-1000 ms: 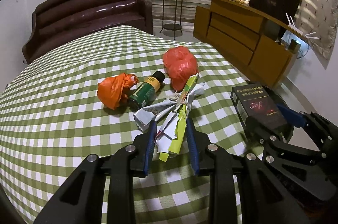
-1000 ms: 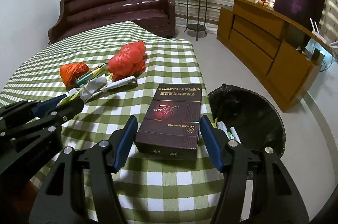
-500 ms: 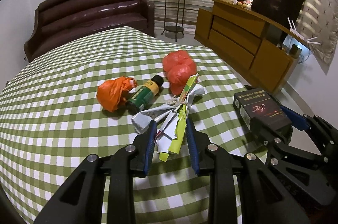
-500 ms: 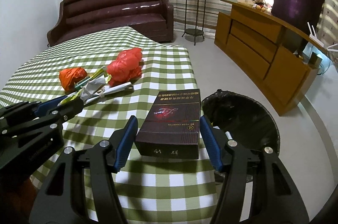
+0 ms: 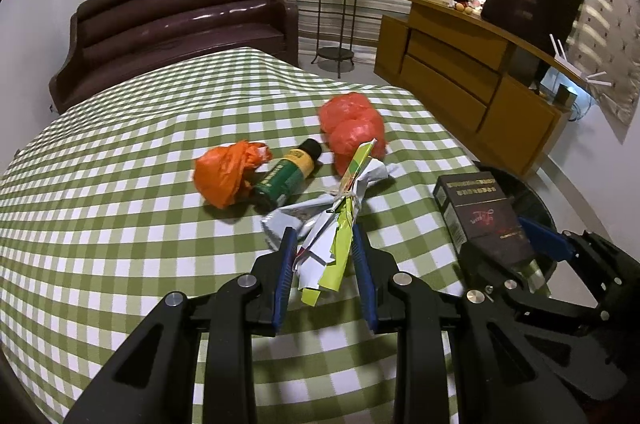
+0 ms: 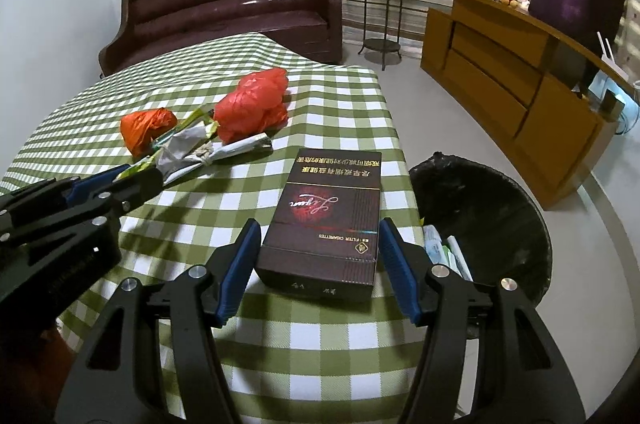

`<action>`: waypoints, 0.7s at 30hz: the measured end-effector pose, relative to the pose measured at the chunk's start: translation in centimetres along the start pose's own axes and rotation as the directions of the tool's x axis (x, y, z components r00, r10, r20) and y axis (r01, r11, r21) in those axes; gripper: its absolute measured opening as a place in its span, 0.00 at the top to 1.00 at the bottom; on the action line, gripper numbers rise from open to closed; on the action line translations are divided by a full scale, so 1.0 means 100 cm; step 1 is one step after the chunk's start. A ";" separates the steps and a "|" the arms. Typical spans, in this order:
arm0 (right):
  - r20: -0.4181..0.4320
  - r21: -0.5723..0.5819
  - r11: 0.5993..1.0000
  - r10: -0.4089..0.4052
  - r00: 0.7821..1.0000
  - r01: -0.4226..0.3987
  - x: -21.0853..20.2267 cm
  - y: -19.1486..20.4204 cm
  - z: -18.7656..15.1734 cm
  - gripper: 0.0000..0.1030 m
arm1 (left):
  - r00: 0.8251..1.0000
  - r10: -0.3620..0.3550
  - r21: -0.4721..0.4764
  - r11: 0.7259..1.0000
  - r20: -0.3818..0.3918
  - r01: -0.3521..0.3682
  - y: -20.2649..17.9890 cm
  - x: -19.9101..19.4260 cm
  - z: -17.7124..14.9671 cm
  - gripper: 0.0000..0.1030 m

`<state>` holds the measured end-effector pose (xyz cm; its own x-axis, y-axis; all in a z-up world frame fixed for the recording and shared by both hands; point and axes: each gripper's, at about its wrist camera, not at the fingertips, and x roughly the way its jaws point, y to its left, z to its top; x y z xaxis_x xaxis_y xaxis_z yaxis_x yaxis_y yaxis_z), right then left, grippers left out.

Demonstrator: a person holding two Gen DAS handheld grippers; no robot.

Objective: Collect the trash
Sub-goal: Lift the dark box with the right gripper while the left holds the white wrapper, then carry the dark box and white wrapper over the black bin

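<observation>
My left gripper (image 5: pixel 324 244) is shut on a tied bundle of white and yellow-green paper wrappers (image 5: pixel 348 184), whose far end reaches toward the red bag. In the right wrist view, my right gripper (image 6: pixel 319 224) is shut on a dark cigarette carton (image 6: pixel 324 208), held just above the table's right edge. Beside that edge stands a black-lined trash bin (image 6: pixel 492 208) with some packaging inside. On the checked cloth lie an orange plastic bag (image 5: pixel 224 176), a green bottle (image 5: pixel 288 176) and a red plastic bag (image 5: pixel 352 132). The right gripper (image 5: pixel 504 240) with the carton (image 5: pixel 480 212) shows at the left wrist view's right side.
The table wears a green-and-white checked cloth (image 5: pixel 120 184). A dark brown sofa (image 5: pixel 180 20) stands behind it. A wooden cabinet (image 5: pixel 460 76) runs along the right wall, and a metal plant stand (image 5: pixel 340 4) is by the curtains. Bare floor surrounds the bin.
Both grips are unchanged. The views have shifted only slightly, and the trash on the cloth lies where it was.
</observation>
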<state>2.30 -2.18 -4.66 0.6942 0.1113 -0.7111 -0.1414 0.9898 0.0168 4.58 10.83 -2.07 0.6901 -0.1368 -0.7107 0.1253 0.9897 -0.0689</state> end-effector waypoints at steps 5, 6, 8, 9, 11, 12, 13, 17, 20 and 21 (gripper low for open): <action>-0.037 0.015 0.999 0.029 0.999 -0.029 0.008 0.002 0.004 0.41 | 1.000 0.016 -0.020 1.000 0.002 -0.016 0.013 -0.002 -0.002 0.72; -0.037 0.010 1.000 0.025 0.999 -0.025 0.009 0.004 0.005 0.40 | 1.000 0.019 -0.022 1.000 0.003 -0.019 0.015 -0.002 -0.001 0.72; -0.040 0.006 1.000 0.022 0.999 -0.022 0.011 0.007 0.006 0.40 | 1.000 0.027 -0.023 0.999 0.004 -0.027 0.017 -0.002 -0.002 0.72; -0.041 0.005 1.000 0.023 0.999 -0.023 0.012 0.008 0.008 0.38 | 1.000 0.028 -0.024 0.999 0.004 -0.028 0.018 -0.002 -0.003 0.72; -0.046 0.005 1.000 0.023 0.999 -0.023 0.014 0.011 0.010 0.35 | 1.000 0.031 -0.028 0.999 0.002 -0.031 0.020 -0.002 -0.004 0.72; -0.049 0.004 1.000 0.024 0.999 -0.024 0.015 0.012 0.011 0.33 | 0.999 0.032 -0.030 0.999 0.001 -0.032 0.021 -0.002 -0.004 0.72; -0.051 0.005 1.000 0.023 0.998 -0.022 0.016 0.013 0.012 0.33 | 0.999 0.033 -0.032 0.999 0.001 -0.033 0.021 -0.002 -0.003 0.72; -0.057 0.022 0.999 0.028 0.998 -0.027 0.020 0.014 0.016 0.32 | 0.999 0.033 -0.037 0.999 0.001 -0.033 0.022 -0.001 -0.002 0.72; -0.053 0.031 1.000 0.008 0.999 -0.007 0.020 0.012 0.020 0.35 | 0.999 0.033 -0.039 0.999 0.002 -0.033 0.025 0.000 -0.003 0.72; -0.056 0.029 1.000 0.003 0.998 -0.001 0.021 0.012 0.020 0.43 | 0.999 0.034 -0.041 0.999 0.002 -0.034 0.025 0.000 -0.003 0.72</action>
<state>4.98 -0.60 -4.73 0.6534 0.1091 -0.7491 -0.1221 0.9918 0.0380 4.67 13.34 -2.43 0.6952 -0.1028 -0.7114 0.0723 0.9947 -0.0732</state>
